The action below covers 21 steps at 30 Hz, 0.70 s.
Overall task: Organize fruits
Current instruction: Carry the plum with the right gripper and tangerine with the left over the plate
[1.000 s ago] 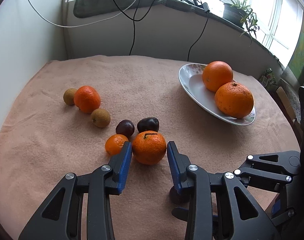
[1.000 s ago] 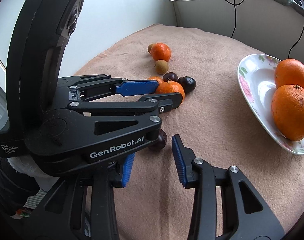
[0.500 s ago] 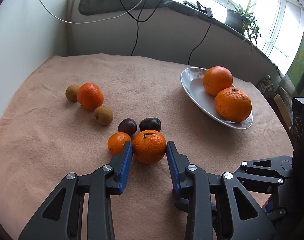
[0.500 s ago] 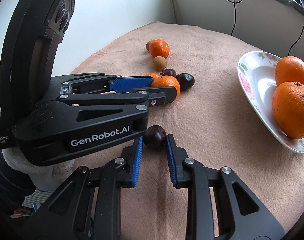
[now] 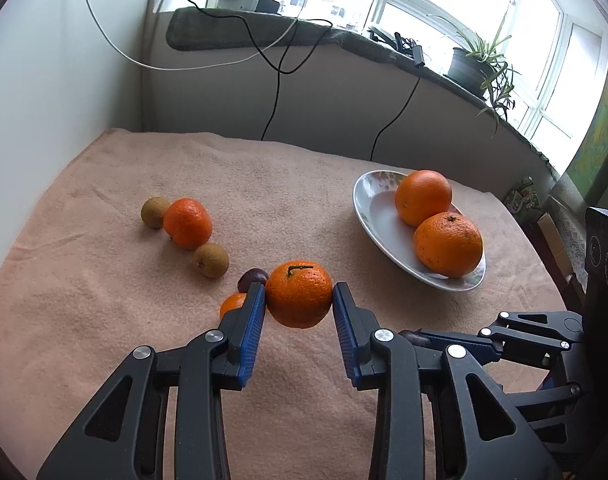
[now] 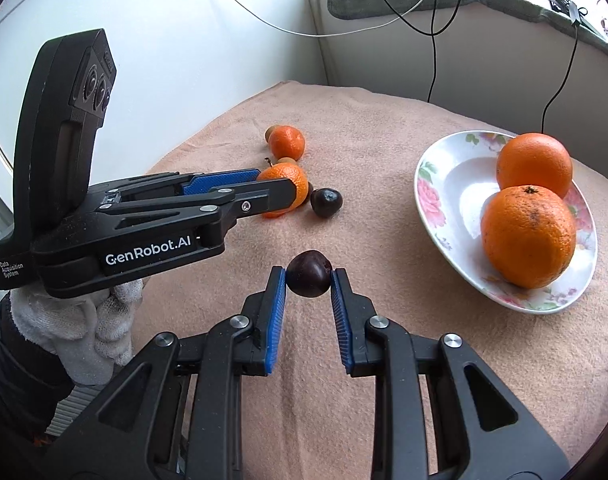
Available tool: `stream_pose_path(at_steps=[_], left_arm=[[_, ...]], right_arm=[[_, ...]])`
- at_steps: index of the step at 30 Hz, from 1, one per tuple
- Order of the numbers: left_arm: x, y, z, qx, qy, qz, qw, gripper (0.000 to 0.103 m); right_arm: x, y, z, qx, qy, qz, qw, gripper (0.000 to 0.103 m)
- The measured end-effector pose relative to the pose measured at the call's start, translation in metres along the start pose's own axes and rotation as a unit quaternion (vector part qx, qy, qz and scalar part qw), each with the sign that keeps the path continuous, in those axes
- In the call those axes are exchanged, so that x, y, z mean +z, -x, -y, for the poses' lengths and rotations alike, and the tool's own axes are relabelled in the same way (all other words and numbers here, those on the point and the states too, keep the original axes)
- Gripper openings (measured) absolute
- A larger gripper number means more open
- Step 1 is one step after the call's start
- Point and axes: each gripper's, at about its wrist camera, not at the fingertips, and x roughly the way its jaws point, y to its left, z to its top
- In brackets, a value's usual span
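Mandarin (image 5: 299,294) pinched between left gripper (image 5: 299,309) pads above the cloth (image 5: 103,320), dark plum (image 6: 308,273) clamped in right gripper (image 6: 308,286), plate (image 6: 440,216) to the right holding two oranges (image 6: 528,236), loose fruit beyond.

Both wrist views look down along their fingers, close over the cloth (image 5: 183,360), sharing the plate (image 6: 436,216)

A table covered by a peach terry cloth (image 5: 103,320) carries a flowered oval plate (image 6: 436,216), a mandarin (image 5: 187,223) flanked by two brown kiwis (image 5: 211,260) (image 5: 153,212), a small tangerine (image 5: 231,305), and dark plums (image 6: 326,202) (image 5: 252,279) near the middle.
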Motion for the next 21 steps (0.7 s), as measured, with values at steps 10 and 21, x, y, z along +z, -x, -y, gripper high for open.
stream_pose_path(at_steps=[10,21], left_arm=[[0.012,-0.01,0.019,-0.023,0.001,0.005,0.9997,0.033],[0.025,-0.03,0.039,-0.044,-0.009,0.0,0.999,0.033]], right_arm=[[0.012,0.038,0.035,-0.033,-0.032,0.043,0.998,0.024],[0.036,0.039,0.068,-0.065,-0.036,0.055,0.996,0.024]])
